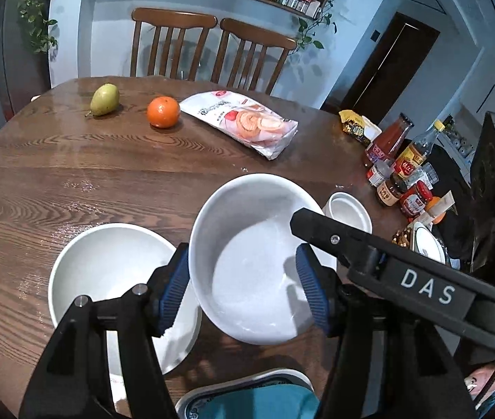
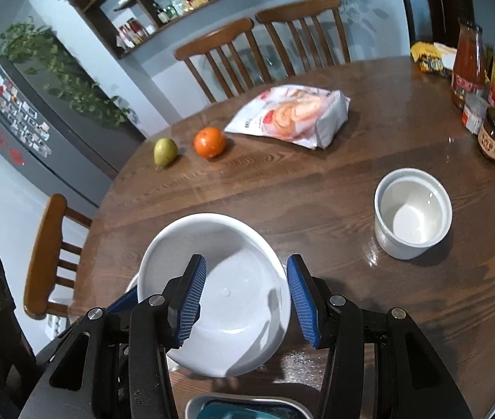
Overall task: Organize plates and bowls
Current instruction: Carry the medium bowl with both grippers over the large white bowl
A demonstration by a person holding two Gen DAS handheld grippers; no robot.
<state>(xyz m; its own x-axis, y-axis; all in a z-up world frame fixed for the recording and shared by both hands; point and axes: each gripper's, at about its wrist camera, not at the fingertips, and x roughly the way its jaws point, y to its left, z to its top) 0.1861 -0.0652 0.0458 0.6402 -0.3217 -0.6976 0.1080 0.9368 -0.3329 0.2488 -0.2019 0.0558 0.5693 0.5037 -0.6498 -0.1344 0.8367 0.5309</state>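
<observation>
**Raised bowl hanging between both tools, ready for stacking**

The person is working on the stacking step: one white bowl (image 1: 247,223) is sitting tilted above the bench (image 1: 73,181), near its front edge, overlapping the right rim of a second white bowl (image 1: 108,262) that is resting flat on the wood.

The left tool (image 1: 242,255) is reaching around the raised bowl's left side, with one blue pad lying against the outer wall and the other showing over the inside. The right tool (image 2: 245,262) is straddling the right rim, one finger inside and one just outside. Whether either pair of pads is actually pressing on the wall is not something I can tell from these views.

A small white pot (image 2: 411,216) is standing apart to the right, and a patterned dish (image 1: 247,380) is peeking in at the near edge.

The next move is probably calling for levelling the raised bowl, centring it over the second bowl and lowering it gently so the rims are not knocking together.
</observation>
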